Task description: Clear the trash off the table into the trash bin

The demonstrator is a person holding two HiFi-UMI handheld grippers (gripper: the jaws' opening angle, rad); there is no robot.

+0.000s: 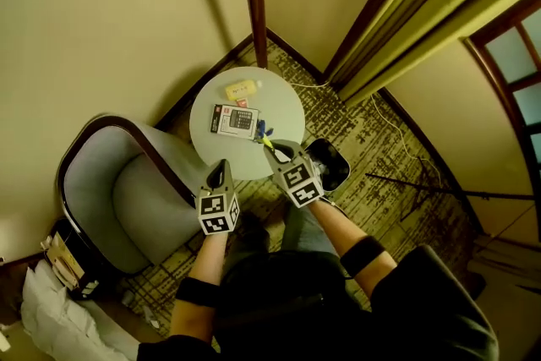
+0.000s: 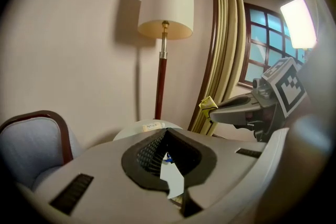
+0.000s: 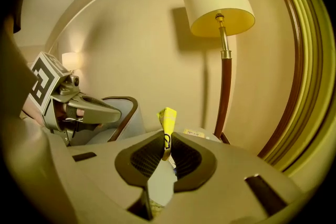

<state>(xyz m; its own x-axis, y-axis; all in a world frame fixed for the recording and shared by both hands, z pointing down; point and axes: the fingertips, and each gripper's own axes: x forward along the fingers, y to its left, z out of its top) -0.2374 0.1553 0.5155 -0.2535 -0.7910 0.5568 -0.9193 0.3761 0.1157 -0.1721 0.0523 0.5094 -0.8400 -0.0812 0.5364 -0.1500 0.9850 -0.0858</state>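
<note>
A round white table (image 1: pixel 279 101) carries a yellow packet (image 1: pixel 241 89), a black and red box (image 1: pixel 234 119) and a small blue scrap (image 1: pixel 262 130). My right gripper (image 1: pixel 272 150) hovers over the table's near edge, shut on a crumpled yellow wrapper (image 3: pixel 167 119) that sticks up between its pads. That wrapper (image 2: pixel 208 103) also shows at the right gripper's tip in the left gripper view. A black trash bin (image 1: pixel 331 164) stands on the carpet just right of the table, beside the right gripper. My left gripper (image 1: pixel 218 169) is shut and empty, near the table's front left edge.
A grey armchair (image 1: pixel 127 199) with a dark wooden frame stands left of the table. A floor lamp (image 1: pixel 255 4) rises behind the table. Curtains (image 1: pixel 406 21) hang at the right, and a cable (image 1: pixel 385 131) lies on the patterned carpet. White bags (image 1: pixel 59 309) sit at the lower left.
</note>
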